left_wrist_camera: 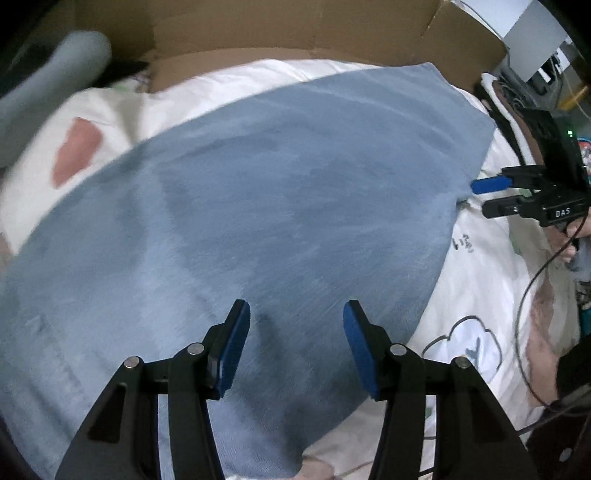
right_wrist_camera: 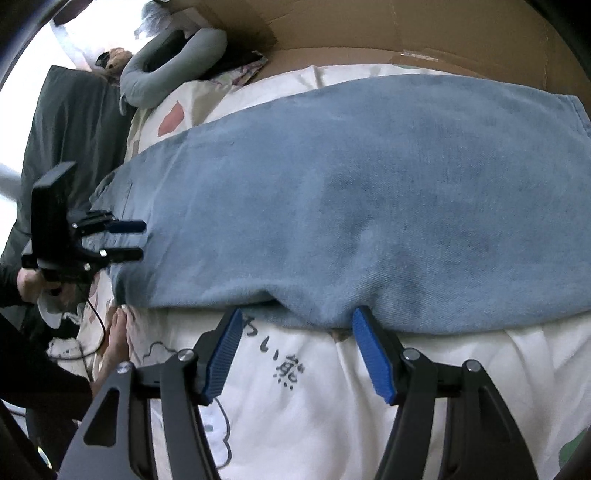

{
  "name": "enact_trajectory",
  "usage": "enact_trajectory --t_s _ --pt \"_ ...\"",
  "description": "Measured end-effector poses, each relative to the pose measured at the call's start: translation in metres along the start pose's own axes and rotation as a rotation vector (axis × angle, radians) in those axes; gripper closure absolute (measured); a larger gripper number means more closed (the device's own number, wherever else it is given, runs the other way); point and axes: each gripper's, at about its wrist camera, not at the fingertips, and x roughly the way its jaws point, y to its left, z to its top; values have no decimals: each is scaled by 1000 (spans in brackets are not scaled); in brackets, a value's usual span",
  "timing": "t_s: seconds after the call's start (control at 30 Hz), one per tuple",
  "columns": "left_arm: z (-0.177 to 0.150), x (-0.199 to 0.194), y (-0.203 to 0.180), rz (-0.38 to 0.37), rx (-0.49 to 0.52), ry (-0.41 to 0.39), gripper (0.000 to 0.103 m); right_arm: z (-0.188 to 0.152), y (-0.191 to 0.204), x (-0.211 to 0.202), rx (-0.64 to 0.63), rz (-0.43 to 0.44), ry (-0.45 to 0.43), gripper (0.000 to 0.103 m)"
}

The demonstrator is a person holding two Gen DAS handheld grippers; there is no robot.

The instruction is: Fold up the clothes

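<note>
On my left I have the left gripper (left_wrist_camera: 295,314), black arms with blue ribbed pads, hanging over the blue denim-like folded garment (left_wrist_camera: 258,206); its jaws stand roughly half open with nothing between them, only cloth below. The garment lies flat and broad across a white bed cover printed with cartoon clouds and pink patches (left_wrist_camera: 476,295), its surface smooth with darker brushed patches, and a stitched seam shows near its left end. Beyond it a brown cardboard sheet (left_wrist_camera: 295,33) stands along the far side, and a grey padded tube-shaped cushion (left_wrist_camera: 55,85) lies at the far left.

Moving right, dark handwritten characters are printed on the cover near the garment's edge; I cannot read them in the left wrist view. The right gripper (left_wrist_camera: 476,197) shows at the garment's right edge, and its black body carries white letters "DAS".

From the right wrist view, the right gripper (right_wrist_camera: 297,317) sits at the garment's (right_wrist_camera: 351,206) near hem, jaws about half open, pads not pressing on cloth; the hem bulges between them. The printed characters (right_wrist_camera: 280,354) lie just below, looking like East Asian script. The left gripper (right_wrist_camera: 142,240) is at the garment's left end.
</note>
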Motion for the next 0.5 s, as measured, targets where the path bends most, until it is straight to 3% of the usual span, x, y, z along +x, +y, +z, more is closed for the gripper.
enact_trajectory --t_s 0.13,0.5 --pt "-10 -7 -7 49 -5 -6 50 -5 4 -2 -64 -7 7 47" --pt "-30 -5 -53 74 44 -51 50 -20 4 -31 -156 -38 -1 49"
